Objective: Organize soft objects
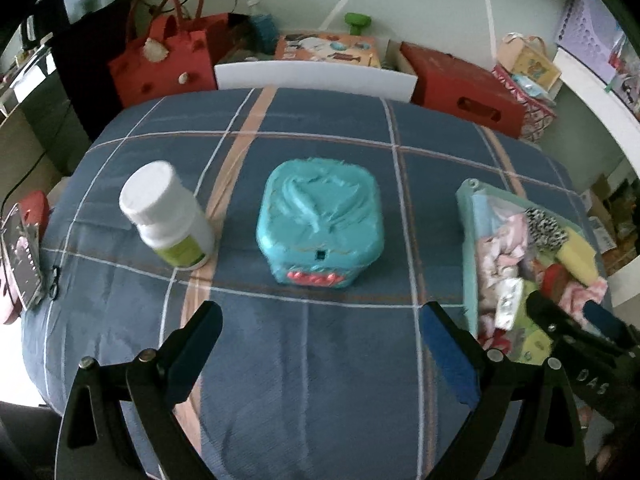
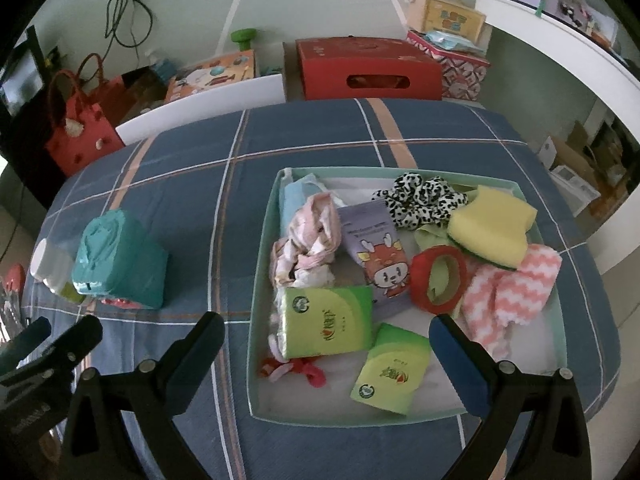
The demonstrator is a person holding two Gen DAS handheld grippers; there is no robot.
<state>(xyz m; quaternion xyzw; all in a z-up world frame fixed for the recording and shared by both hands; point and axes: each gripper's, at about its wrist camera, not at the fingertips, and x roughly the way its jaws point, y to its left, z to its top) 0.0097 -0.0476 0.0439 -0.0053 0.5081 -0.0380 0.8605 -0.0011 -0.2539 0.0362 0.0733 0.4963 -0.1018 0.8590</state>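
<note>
I find both tongs, left [image 1: 320, 344] and right [image 2: 326, 344], spread wide and empty; the tray [image 2: 264, 280] holds the soft items, the teal box [image 1: 320, 232] outside it

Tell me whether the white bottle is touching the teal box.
Apart. The left wrist view shows a strip of blue plaid cloth between the white bottle and the teal box.

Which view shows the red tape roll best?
The right wrist view: the tape roll lies in full sight in the tray, hole facing up, beside the yellow sponge. In the left wrist view it is only a small red patch near the frame edge.
</note>
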